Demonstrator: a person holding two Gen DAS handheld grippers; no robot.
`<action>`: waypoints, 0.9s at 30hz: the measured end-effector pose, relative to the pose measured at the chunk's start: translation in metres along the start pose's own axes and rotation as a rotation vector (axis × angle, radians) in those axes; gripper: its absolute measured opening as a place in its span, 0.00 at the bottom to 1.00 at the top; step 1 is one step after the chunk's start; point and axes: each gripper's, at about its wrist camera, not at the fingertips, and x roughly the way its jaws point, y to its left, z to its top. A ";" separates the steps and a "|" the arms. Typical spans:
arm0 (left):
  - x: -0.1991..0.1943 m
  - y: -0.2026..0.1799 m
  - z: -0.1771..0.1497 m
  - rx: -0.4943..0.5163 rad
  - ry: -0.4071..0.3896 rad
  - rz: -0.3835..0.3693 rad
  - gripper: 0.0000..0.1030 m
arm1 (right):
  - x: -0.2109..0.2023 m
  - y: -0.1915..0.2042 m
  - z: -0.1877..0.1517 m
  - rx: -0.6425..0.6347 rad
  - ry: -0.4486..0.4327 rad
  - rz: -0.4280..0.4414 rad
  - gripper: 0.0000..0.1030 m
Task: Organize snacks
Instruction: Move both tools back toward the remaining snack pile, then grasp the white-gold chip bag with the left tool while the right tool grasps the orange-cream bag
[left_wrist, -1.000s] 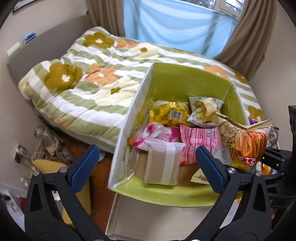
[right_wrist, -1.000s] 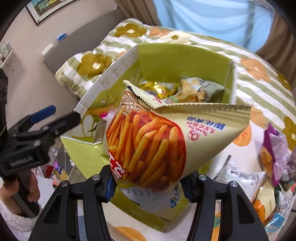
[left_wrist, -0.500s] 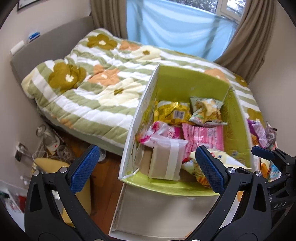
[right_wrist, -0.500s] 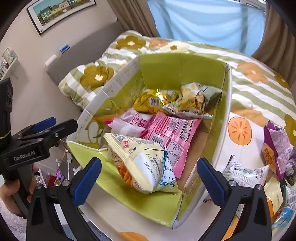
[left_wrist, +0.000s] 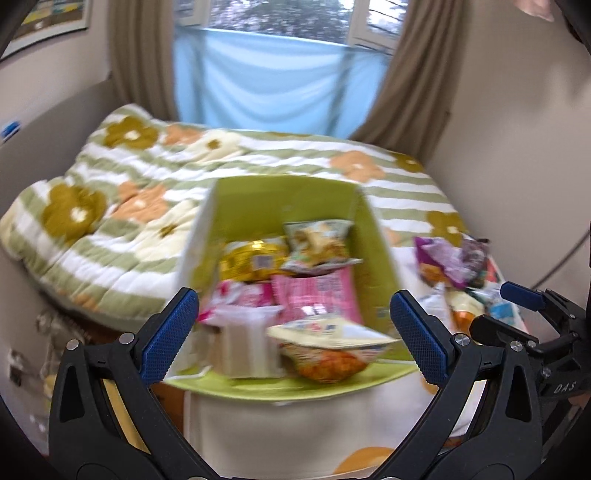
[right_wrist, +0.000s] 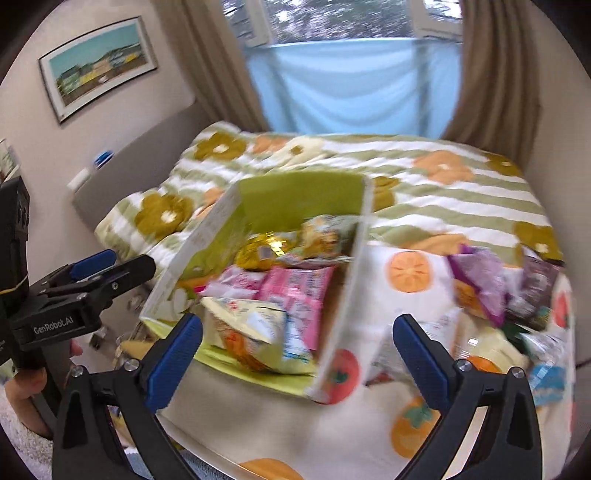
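Note:
A green cardboard box (left_wrist: 373, 236) (right_wrist: 295, 195) holds several snack bags: a gold one (left_wrist: 255, 256), a pink one (left_wrist: 317, 295) and the orange stick-snack bag (left_wrist: 328, 350) (right_wrist: 255, 332) lying at its near end. My left gripper (left_wrist: 295, 332) is open and empty, held back from the box's near edge. My right gripper (right_wrist: 299, 354) is open and empty, above the box's near right corner. A pile of loose snack bags (right_wrist: 498, 288) (left_wrist: 450, 258) lies right of the box on an orange-print cloth.
The box stands at the edge of a bed with a flowered green-striped quilt (left_wrist: 110, 206). Curtains and a window (right_wrist: 351, 85) are behind it. The floor with clutter (left_wrist: 44, 332) lies at the left. The frames are motion-blurred.
My right gripper let go of the orange stick-snack bag into the box, opened, and drew back. Both grippers have pulled back and tilted up, so the box looks farther off.

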 end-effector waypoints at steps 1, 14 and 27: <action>0.001 -0.007 0.000 0.009 -0.001 -0.015 0.99 | -0.006 -0.007 -0.002 0.009 -0.009 -0.012 1.00; 0.029 -0.140 -0.005 0.113 0.057 -0.088 0.99 | -0.063 -0.122 -0.030 0.059 -0.003 -0.107 1.00; 0.121 -0.251 -0.034 0.177 0.238 0.071 0.99 | -0.049 -0.204 -0.048 -0.152 0.078 -0.082 1.00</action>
